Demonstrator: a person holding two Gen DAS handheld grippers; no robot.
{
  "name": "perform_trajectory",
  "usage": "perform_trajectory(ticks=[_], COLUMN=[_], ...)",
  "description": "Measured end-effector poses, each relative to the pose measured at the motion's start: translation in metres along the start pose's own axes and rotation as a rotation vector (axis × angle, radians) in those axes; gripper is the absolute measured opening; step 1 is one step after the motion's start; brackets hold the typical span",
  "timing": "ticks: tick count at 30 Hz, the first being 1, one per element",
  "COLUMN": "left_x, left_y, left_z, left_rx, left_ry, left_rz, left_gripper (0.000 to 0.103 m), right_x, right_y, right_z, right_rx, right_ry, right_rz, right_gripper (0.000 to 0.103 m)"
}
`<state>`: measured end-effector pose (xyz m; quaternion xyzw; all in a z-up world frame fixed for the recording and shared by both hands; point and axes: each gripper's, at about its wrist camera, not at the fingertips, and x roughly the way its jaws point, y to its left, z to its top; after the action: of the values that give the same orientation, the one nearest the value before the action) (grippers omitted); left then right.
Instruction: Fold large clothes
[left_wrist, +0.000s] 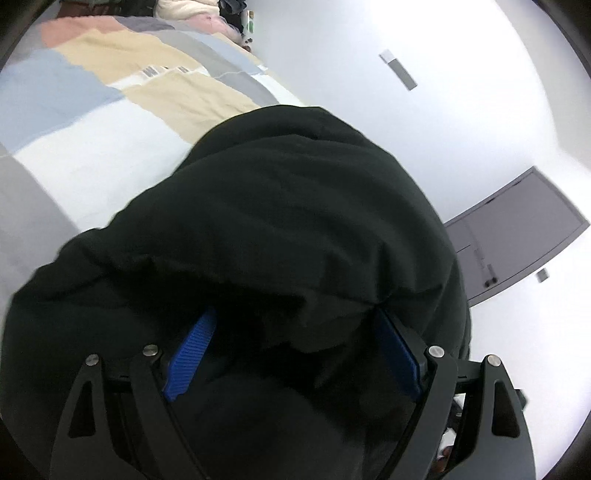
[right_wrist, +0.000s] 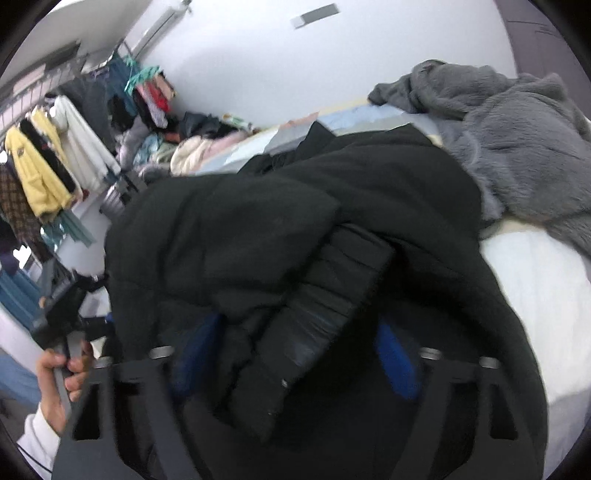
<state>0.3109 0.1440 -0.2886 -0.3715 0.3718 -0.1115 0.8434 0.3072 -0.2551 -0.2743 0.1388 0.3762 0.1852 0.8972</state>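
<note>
A black padded jacket (right_wrist: 295, 236) lies bunched on the bed, filling the near half of both wrist views. In the right wrist view a ribbed black cuff (right_wrist: 332, 295) of its sleeve runs diagonally across the heap, right in front of the right gripper (right_wrist: 295, 362). That gripper's blue pads (right_wrist: 395, 365) stand apart with folds of the jacket bulging between them; blur and dark cloth hide the contact, so I cannot tell whether they pinch it or merely straddle it.

The left wrist view shows the same jacket (left_wrist: 280, 221) as a smooth dark mound. The left gripper (left_wrist: 295, 354) has its blue pads (left_wrist: 192, 354) spread wide, cloth slumped between them, with shadow around the left pad rather than a clear pinch, so it reads as released.

Only the left view shows the patchwork bedspread (left_wrist: 92, 96) in blue, tan, pink and grey stretching far left, and a grey door (left_wrist: 517, 232) on the right wall. Only the right view shows a fluffy grey garment (right_wrist: 517, 147) far right on the bed, a rack of hanging clothes (right_wrist: 48, 166) far left, a clothes pile (right_wrist: 192, 147) beside it, and a hand (right_wrist: 59, 373) in a white sleeve gripping a handle near left.
</note>
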Motion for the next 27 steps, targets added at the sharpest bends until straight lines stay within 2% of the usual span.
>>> perform_trajectory(ticks=[1, 2, 5, 9, 12, 18, 22, 27], left_x=[0.003, 0.005, 0.000, -0.013, -0.016, -0.005, 0.016, 0.042], left_y=[-0.002, -0.005, -0.012, -0.035, -0.049, -0.063, -0.065, -0.060], left_z=[0.002, 0.004, 0.013, 0.025, 0.035, 0.045, 0.047, 0.040], left_rx=[0.005, 0.017, 0.083, 0.217, 0.305, 0.433, 0.526, 0.581], left_ry=[-0.001, -0.005, -0.020, -0.087, -0.121, -0.145, -0.118, -0.068], left_rz=[-0.012, -0.020, -0.011, 0.066, 0.120, 0.247, 0.329, 0.386], left_gripper=[0.085, 0.082, 0.060, 0.021, 0.012, 0.008, 0.008, 0.008], right_x=[0.001, -0.001, -0.019, -0.032, -0.031, 0.005, 0.039, 0.067], right_y=[0.003, 0.008, 0.026, 0.045, 0.060, 0.068, 0.055, 0.042], right_z=[0.002, 0.005, 0.016, 0.038, 0.054, 0.068, 0.068, 0.063], right_rx=[-0.012, -0.026, -0.077, -0.158, -0.214, -0.297, -0.308, -0.324], right_ry=[-0.005, -0.023, -0.102, -0.177, -0.214, -0.203, -0.163, -0.128], right_rz=[-0.008, -0.016, -0.036, -0.087, -0.113, -0.209, -0.280, -0.314], right_gripper=[0.057, 0.045, 0.025, 0.018, 0.016, 0.016, 0.016, 0.018])
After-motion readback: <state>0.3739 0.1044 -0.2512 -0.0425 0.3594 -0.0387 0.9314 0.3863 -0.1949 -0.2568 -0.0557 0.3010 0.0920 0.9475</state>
